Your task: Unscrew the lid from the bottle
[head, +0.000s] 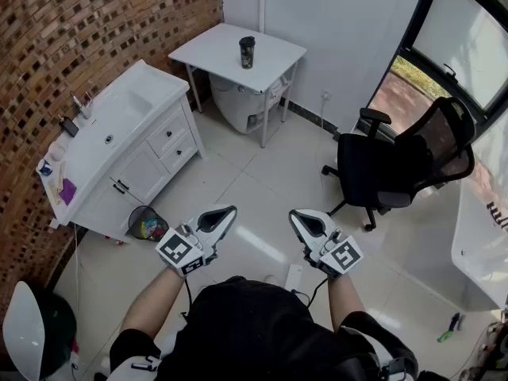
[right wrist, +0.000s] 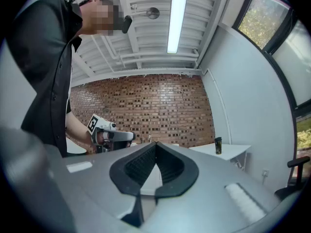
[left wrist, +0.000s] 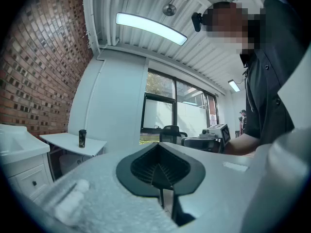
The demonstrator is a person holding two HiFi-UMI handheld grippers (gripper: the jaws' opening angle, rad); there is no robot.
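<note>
Now, bottle: a dark bottle (head: pixel 247 52) is seen upright on a small white table (head: pixel 210 50) by the far wall, well apart from both grippers; its lid is too small to be made out.
Left gripper: the left gripper (head: pixel 228 211) is held level above the floor, jaws clenched together with nothing between them. In its own view the bottle (left wrist: pixel 82 138) is seen far off, left of the jaws.
Right gripper: the right gripper (head: pixel 295 214) is held level beside the left one, apart from it, jaws pressed shut and empty. In its own view the bottle (right wrist: pixel 218 145) is seen far off to the right.
Between: a stretch of pale tiled floor (head: pixel 262 177) is laid between the grippers and the table.
Left of that stretch: a white sink cabinet (head: pixel 119 129) is set along the brick wall (head: pixel 79 22), with a waste bin (head: pixel 147 222) at its near end, near the left gripper.
Right of that stretch: a black office chair (head: pixel 397 169) is stood by the window.
Under the table: a white rounded container (head: pixel 238 105) is tucked.
</note>
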